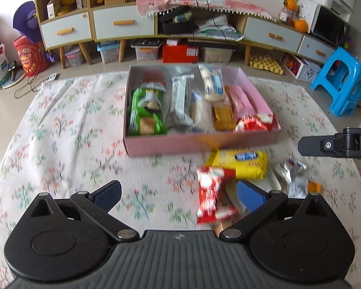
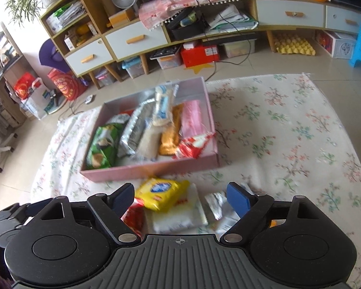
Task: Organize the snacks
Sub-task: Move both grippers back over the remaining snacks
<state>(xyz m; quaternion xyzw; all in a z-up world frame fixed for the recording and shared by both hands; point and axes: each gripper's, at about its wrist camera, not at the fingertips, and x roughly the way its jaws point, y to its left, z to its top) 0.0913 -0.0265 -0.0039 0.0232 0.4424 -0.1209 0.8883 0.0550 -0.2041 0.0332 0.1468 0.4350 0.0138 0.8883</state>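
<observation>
A pink box [image 1: 199, 142] [image 2: 151, 169] on the floral cloth holds several snack packs: a green one [image 1: 145, 113], silver, white, orange and red ones. In front of it lie loose snacks: a yellow pack [image 1: 240, 162] [image 2: 162, 192], a red pack [image 1: 211, 198] [image 2: 136, 216], a white pack [image 2: 178, 216] and small silver packets [image 1: 290, 168] [image 2: 215, 204]. My left gripper [image 1: 179, 196] is open and empty, the red pack just inside its right finger. My right gripper [image 2: 180, 198] is open and empty over the yellow and white packs; it also shows at the left wrist view's right edge [image 1: 334, 145].
The floral cloth [image 1: 60, 132] covers a low round table. Behind are a long cabinet with drawers [image 1: 122, 24], storage bins under it, a yellow egg tray [image 1: 266, 63] and a blue plastic stool [image 1: 341, 79] on the tiled floor.
</observation>
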